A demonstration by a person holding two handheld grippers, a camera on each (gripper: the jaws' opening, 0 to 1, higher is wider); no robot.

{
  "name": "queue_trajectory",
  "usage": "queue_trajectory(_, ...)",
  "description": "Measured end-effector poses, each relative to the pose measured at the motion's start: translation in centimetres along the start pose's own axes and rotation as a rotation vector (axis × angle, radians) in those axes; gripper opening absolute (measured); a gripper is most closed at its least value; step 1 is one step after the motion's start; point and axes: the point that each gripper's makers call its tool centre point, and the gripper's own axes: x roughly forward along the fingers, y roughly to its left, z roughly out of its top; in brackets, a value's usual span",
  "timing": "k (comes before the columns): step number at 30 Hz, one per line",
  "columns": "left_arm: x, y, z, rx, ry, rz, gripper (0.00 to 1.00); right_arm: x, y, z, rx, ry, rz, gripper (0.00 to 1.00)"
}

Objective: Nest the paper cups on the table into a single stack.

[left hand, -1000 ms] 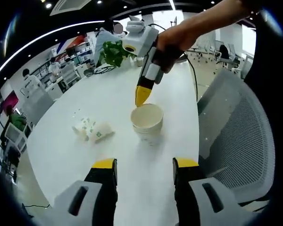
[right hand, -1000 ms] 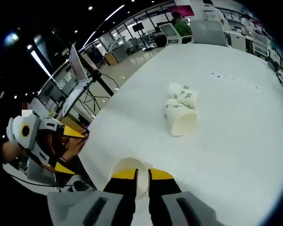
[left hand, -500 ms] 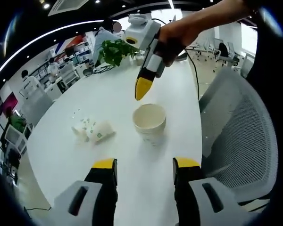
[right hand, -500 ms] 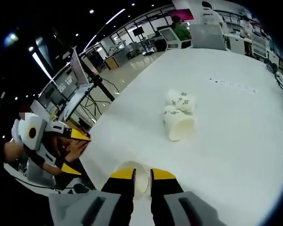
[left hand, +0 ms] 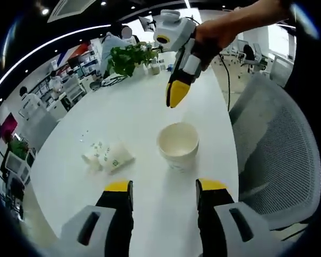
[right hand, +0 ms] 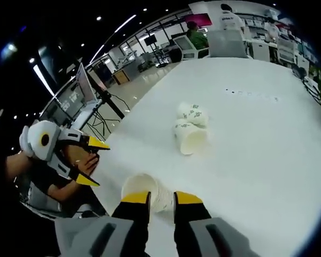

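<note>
The right tool (left hand: 176, 97) hangs above the standing cup (left hand: 177, 146), holding nothing. The left tool (left hand: 164, 188) is wide. Two cups (left hand: 108, 158) lie beside it on the counter (left hand: 123, 112).

A white tabletop (left hand: 123, 118) fills an open office under ceiling strip lights (left hand: 48, 43). A grey mesh chair (left hand: 273, 155) stands beside it, a green plant (left hand: 129, 56) at its far end.

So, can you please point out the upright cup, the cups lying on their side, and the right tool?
upright cup (left hand: 177, 140): left gripper view, inner wall below the rim.
lying cups (right hand: 189, 140): right gripper view, open mouth of the nearer cup.
right tool (left hand: 177, 95): left gripper view, yellow tip.
</note>
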Motion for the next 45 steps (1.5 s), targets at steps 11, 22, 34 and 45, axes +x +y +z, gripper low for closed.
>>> queue_trajectory(11,1.8,2.9,0.5,0.019,0.016,-0.001,0.45,-2.0,-0.1,-0.9,0.074,-0.099,0.024,0.33)
queue_trajectory(22,5.8,7.0,1.5,0.180,0.082,0.006,0.50,-3.8,0.7,-4.6,0.048,-0.078,0.007,0.41)
queue_trajectory(34,13.0,11.1,0.7,0.470,0.221,-0.022,0.56,-5.3,0.8,-8.5,0.126,-0.092,-0.013,0.40)
queue_trajectory(45,16.4,11.0,-1.8,0.619,0.335,-0.095,0.60,-6.1,-0.4,-9.9,0.183,-0.124,-0.037,0.39)
